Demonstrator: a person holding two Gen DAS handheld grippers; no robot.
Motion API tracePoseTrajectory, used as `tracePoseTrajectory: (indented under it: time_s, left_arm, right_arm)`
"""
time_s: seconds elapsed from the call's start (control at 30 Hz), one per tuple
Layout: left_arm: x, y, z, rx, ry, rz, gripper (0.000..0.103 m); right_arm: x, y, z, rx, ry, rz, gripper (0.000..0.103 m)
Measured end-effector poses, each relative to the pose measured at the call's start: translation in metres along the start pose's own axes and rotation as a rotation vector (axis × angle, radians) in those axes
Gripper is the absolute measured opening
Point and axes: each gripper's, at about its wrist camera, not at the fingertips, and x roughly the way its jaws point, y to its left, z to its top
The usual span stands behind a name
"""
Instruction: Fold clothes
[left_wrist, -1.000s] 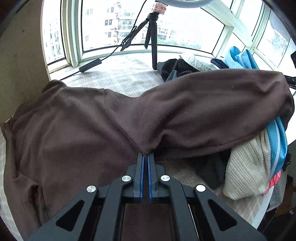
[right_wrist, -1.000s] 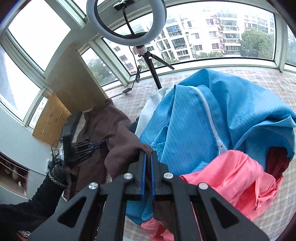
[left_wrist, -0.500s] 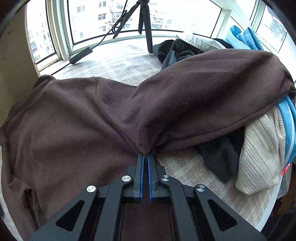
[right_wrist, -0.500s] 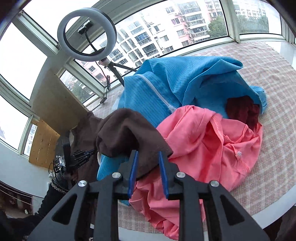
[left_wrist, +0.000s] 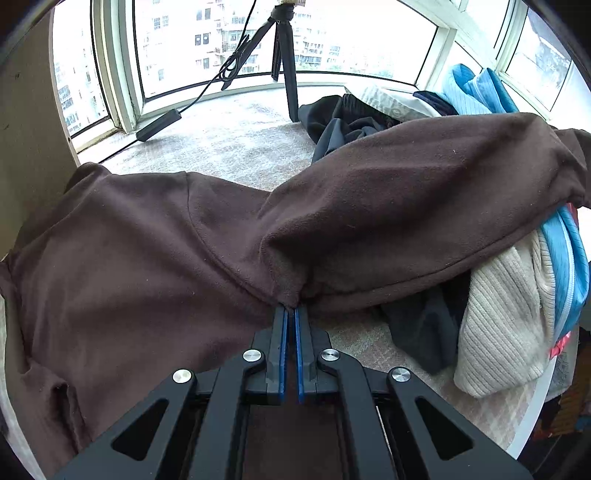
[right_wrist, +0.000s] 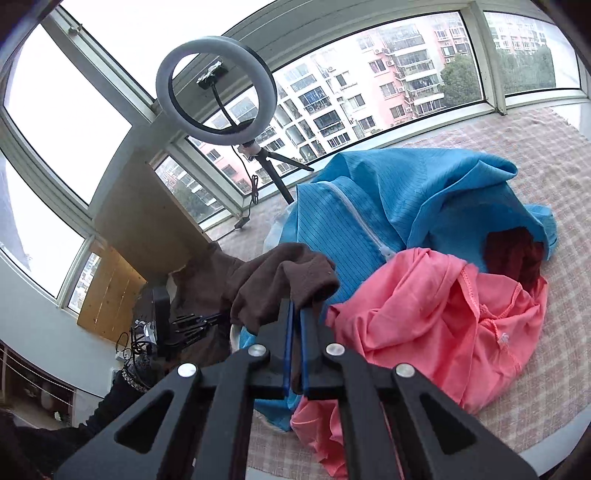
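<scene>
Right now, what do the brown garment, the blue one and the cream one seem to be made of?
Brown garment: probably fleece, matte; fuzzy nap holding lint specks.
Blue garment: thin woven cloth, likely synthetic; fine dark pinstripes, crisp folds, white zipper.
Cream garment: a ribbed knit, possibly wool or acrylic; raised parallel ribs.

Table (left_wrist: 236, 147) w/ pale checked cloth cover, runs up to the windows. Brown garment (left_wrist: 129, 266) lies spread on its left part, one sleeve draped over the pile at right. Pile on the cloth: cream knit (left_wrist: 506, 325), dark garment (left_wrist: 424, 328), blue zip jacket (right_wrist: 406, 199), pink garment (right_wrist: 436, 314); a dark red piece (right_wrist: 513, 258) sits betw. blue & pink. Tripod (left_wrist: 288, 62) w/ ring light (right_wrist: 216, 86) stands on the table near the window; its cable & inline box (left_wrist: 159, 125) lie on the cloth.
</scene>
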Motion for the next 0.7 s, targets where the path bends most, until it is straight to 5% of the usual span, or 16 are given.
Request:
tracePoseTrajectory:
  time_s: [0.17, 0.23, 0.3, 0.43, 0.53, 0.7]
  left_arm:
    - [-0.019, 0.006, -0.005, -0.06, -0.062, -0.071, 0.003]
    - [-0.009, 0.006, -0.01, -0.059, -0.025, -0.106, 0.007]
    - [0.005, 0.003, -0.015, -0.045, 0.063, -0.053, 0.013]
    - [-0.012, 0.017, -0.012, -0.103, 0.026, -0.085, 0.02]
    - [-0.028, 0.035, 0.006, -0.125, -0.013, -0.052, 0.027]
    - [-0.015, 0.063, 0.061, -0.169, 0.014, 0.015, 0.031]
  right_arm:
    - [-0.046, -0.002, 0.03, -0.038, -0.108, -0.125, 0.001]
    - [-0.038, -0.021, 0.023, -0.003, -0.074, -0.192, 0.001]
    - [-0.016, -0.041, 0.009, 0.014, 0.013, -0.3, 0.002]
    - [0.01, -0.065, -0.018, 0.145, 0.094, -0.157, 0.01]
    - [0.028, -0.065, -0.022, 0.149, 0.112, -0.133, 0.046]
    - [0.061, -0.064, -0.025, 0.151, 0.161, -0.121, 0.048]
